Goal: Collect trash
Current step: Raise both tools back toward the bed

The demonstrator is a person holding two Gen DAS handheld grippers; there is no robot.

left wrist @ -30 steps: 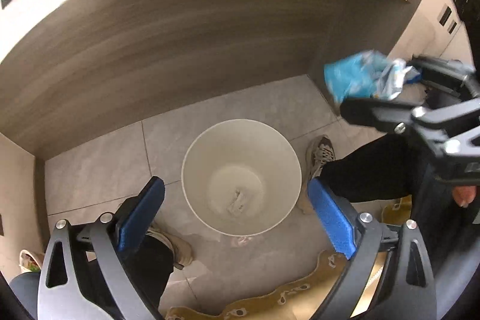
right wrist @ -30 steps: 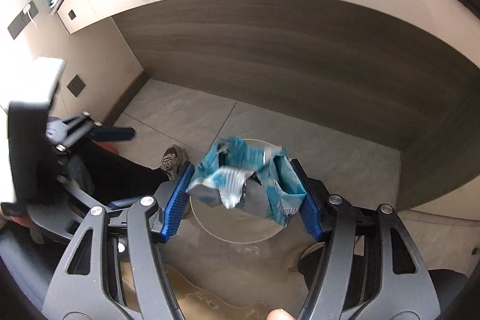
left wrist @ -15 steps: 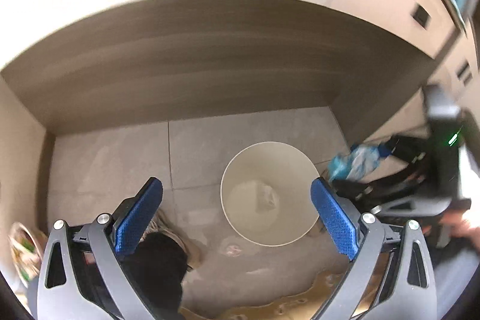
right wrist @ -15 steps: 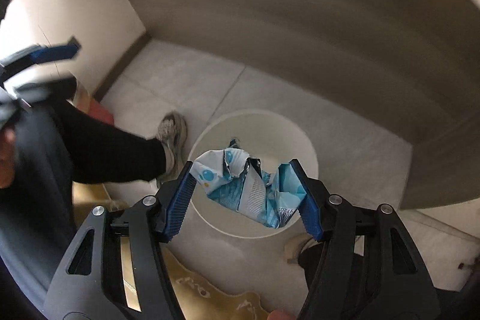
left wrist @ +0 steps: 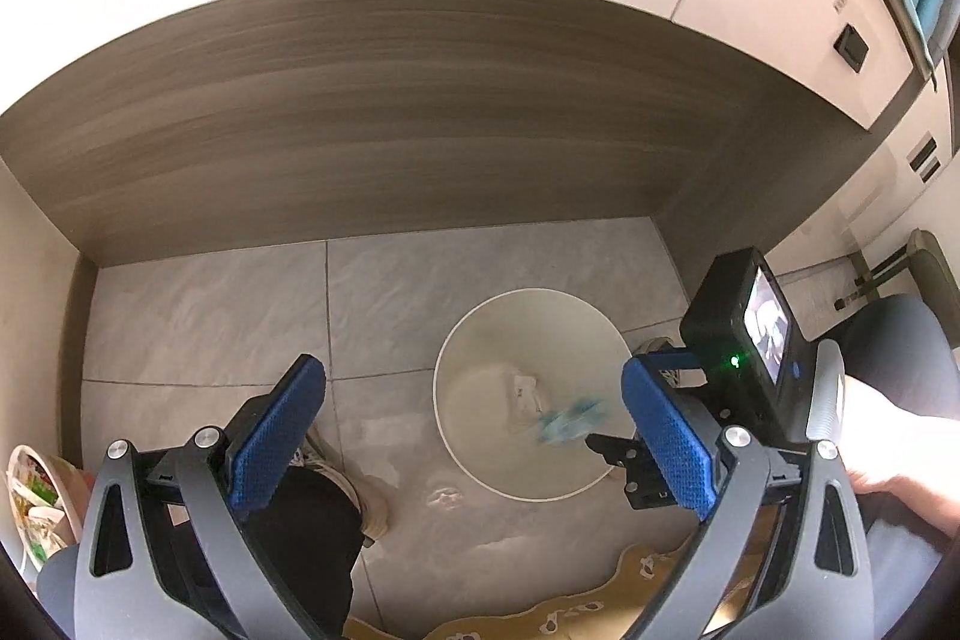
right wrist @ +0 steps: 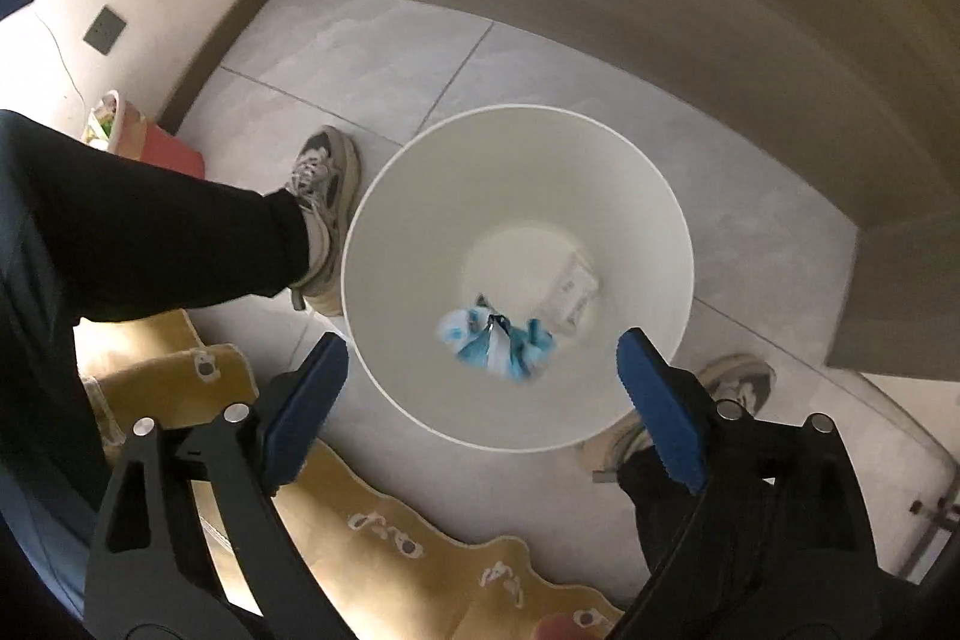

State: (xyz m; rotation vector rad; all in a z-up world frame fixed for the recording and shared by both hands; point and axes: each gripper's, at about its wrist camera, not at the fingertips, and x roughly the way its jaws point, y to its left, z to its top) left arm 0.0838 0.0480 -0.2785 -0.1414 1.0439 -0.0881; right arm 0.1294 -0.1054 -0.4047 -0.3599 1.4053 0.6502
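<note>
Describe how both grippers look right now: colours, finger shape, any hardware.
The left gripper has grey slotted arms, silver bolts and blue textured fingers. The right gripper looks black, with the same blue fingers and bolts. No cables show.

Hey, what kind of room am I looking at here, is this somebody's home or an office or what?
Most likely a home, in the nook under a built-in desk or cabinet: a wood-grain panel, grey floor tiles, a white trash bin and a yellow patterned rug.

My left gripper (left wrist: 474,418) and right gripper (right wrist: 483,397) both have textured blue pads (left wrist: 669,439) on black skeletal frames with silver screws (left wrist: 206,437) (triangular cut-outs). I wear black trousers (right wrist: 138,244) and grey-beige sneakers (right wrist: 321,196).
</note>
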